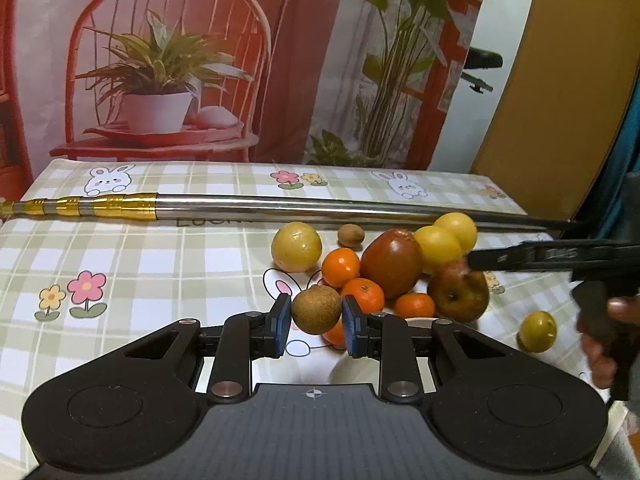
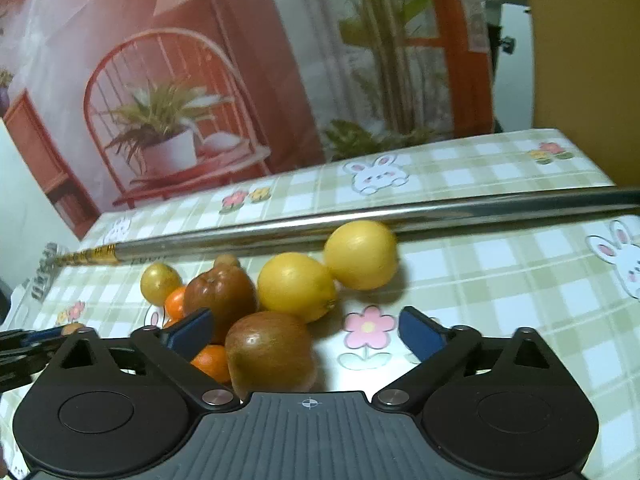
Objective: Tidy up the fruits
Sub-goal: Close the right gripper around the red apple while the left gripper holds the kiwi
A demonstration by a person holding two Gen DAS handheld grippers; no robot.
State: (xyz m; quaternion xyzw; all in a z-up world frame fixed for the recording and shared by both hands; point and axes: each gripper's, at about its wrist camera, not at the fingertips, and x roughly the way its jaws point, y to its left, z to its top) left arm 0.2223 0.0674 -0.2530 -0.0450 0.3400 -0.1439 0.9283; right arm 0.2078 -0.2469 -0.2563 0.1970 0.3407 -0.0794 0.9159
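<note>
My left gripper (image 1: 316, 322) is shut on a small round brown fruit (image 1: 316, 310), held just above the tablecloth in front of the fruit pile. The pile holds a red-brown fruit (image 1: 392, 262), three mandarins (image 1: 341, 267), two lemons (image 1: 438, 248), a brownish apple (image 1: 460, 294) and a yellow round fruit (image 1: 296, 246). In the right wrist view my right gripper (image 2: 306, 332) stands open over the pile. The apple (image 2: 268, 350) lies between its blue pads (image 2: 192, 330), nearer the left one, and neither pad presses on it. The lemons (image 2: 296, 286) lie just beyond.
A long metal telescopic pole (image 1: 280, 206) lies across the table behind the fruit. A small brown nut-like fruit (image 1: 351, 235) sits near it. One yellow-green fruit (image 1: 538, 331) lies apart at the right, by the person's hand (image 1: 600, 344). The checked tablecloth (image 1: 140, 264) spreads leftward.
</note>
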